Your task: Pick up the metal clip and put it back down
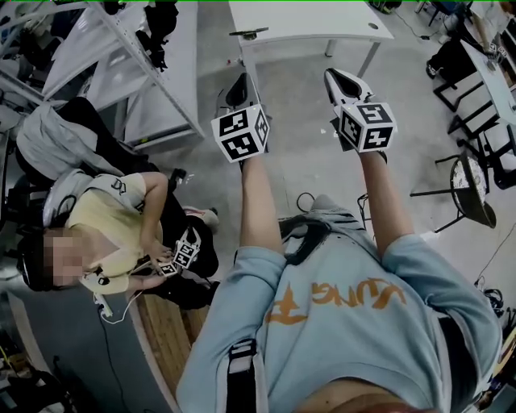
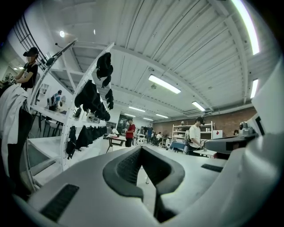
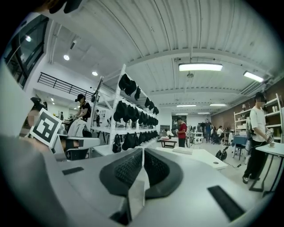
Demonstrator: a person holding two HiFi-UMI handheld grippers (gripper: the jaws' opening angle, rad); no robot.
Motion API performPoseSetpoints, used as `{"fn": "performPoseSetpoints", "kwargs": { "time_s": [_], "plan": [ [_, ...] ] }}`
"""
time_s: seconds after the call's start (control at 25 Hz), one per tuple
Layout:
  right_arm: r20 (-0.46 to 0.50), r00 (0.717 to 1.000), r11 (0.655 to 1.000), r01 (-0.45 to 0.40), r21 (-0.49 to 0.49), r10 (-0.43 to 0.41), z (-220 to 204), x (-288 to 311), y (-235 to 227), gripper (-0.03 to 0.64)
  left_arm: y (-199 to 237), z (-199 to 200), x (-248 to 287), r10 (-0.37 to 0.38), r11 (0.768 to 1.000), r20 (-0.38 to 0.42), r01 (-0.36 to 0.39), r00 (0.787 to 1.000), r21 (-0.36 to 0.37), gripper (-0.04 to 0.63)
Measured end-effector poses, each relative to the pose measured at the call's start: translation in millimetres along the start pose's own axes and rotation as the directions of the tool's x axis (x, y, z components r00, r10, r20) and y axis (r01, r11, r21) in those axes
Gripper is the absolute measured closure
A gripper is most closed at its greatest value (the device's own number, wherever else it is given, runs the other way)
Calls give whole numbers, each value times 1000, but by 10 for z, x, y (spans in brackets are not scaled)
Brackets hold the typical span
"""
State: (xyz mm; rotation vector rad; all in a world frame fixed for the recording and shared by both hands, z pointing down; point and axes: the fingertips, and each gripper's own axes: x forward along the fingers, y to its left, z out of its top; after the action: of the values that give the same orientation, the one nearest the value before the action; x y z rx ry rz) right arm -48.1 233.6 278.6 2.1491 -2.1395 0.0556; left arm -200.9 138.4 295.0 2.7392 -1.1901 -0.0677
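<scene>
State of the left gripper [image 1: 238, 87]: its two black ribbed pads meet at the tips with nothing between them. Only pale floor shows through the hollow behind the tips. State of the right gripper [image 1: 345, 84]: identical, pads closed tip to tip and empty.

Position: both units are held out in front of the operator, side by side but apart. The jaws point away from the body, across the open grey floor toward the rectangular white table [image 1: 322, 20]. Each gripper view looks level across the room, not down at a work surface. They take in the white shelving rack hung with dark items [image 3: 133, 111] and standing people further off. Judgement: this is a carry or standby posture. Jaws kept closed and empty suit a stretch in which no object is within reach.

Location of the metal clip: not identifiable in any view. A small dark item [image 1: 248, 33] lies at the near left edge of the white table, too small to say whether it is the clip. The pick-up is judged not yet begun.

Next step, as a judgement: close in on the table, tilt one gripper downward, and part its jaws before contact. A thin metal part may slip or skate on a hard top if the pads close off-centre.

Caution: a seated person in a pale yellow top [image 1: 113, 226] is close at the operator's left; keep the left unit clear of that side
</scene>
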Motion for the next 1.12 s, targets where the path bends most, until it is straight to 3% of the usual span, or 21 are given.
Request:
{"fn": "performPoseSetpoints", "kwargs": {
  "time_s": [0.4,0.72,0.88,1.12],
  "plan": [
    [7,1000,1000,-14,-5,14,122,148,-69,583,56,54,134,1,1000,11,-1,1000,-18,589],
    [30,999,998,-30,49,28,45,324,-199,584,182,76,218,32,999,16,-33,999,4,589],
    [39,997,997,-67,48,65,98,632,-224,584,282,78,416,49,999,10,-49,999,11,589],
    [-14,996,995,-92,37,92,-58,1168,-399,584,537,-106,890,83,996,-17,-84,996,-38,589]
  ]
}}
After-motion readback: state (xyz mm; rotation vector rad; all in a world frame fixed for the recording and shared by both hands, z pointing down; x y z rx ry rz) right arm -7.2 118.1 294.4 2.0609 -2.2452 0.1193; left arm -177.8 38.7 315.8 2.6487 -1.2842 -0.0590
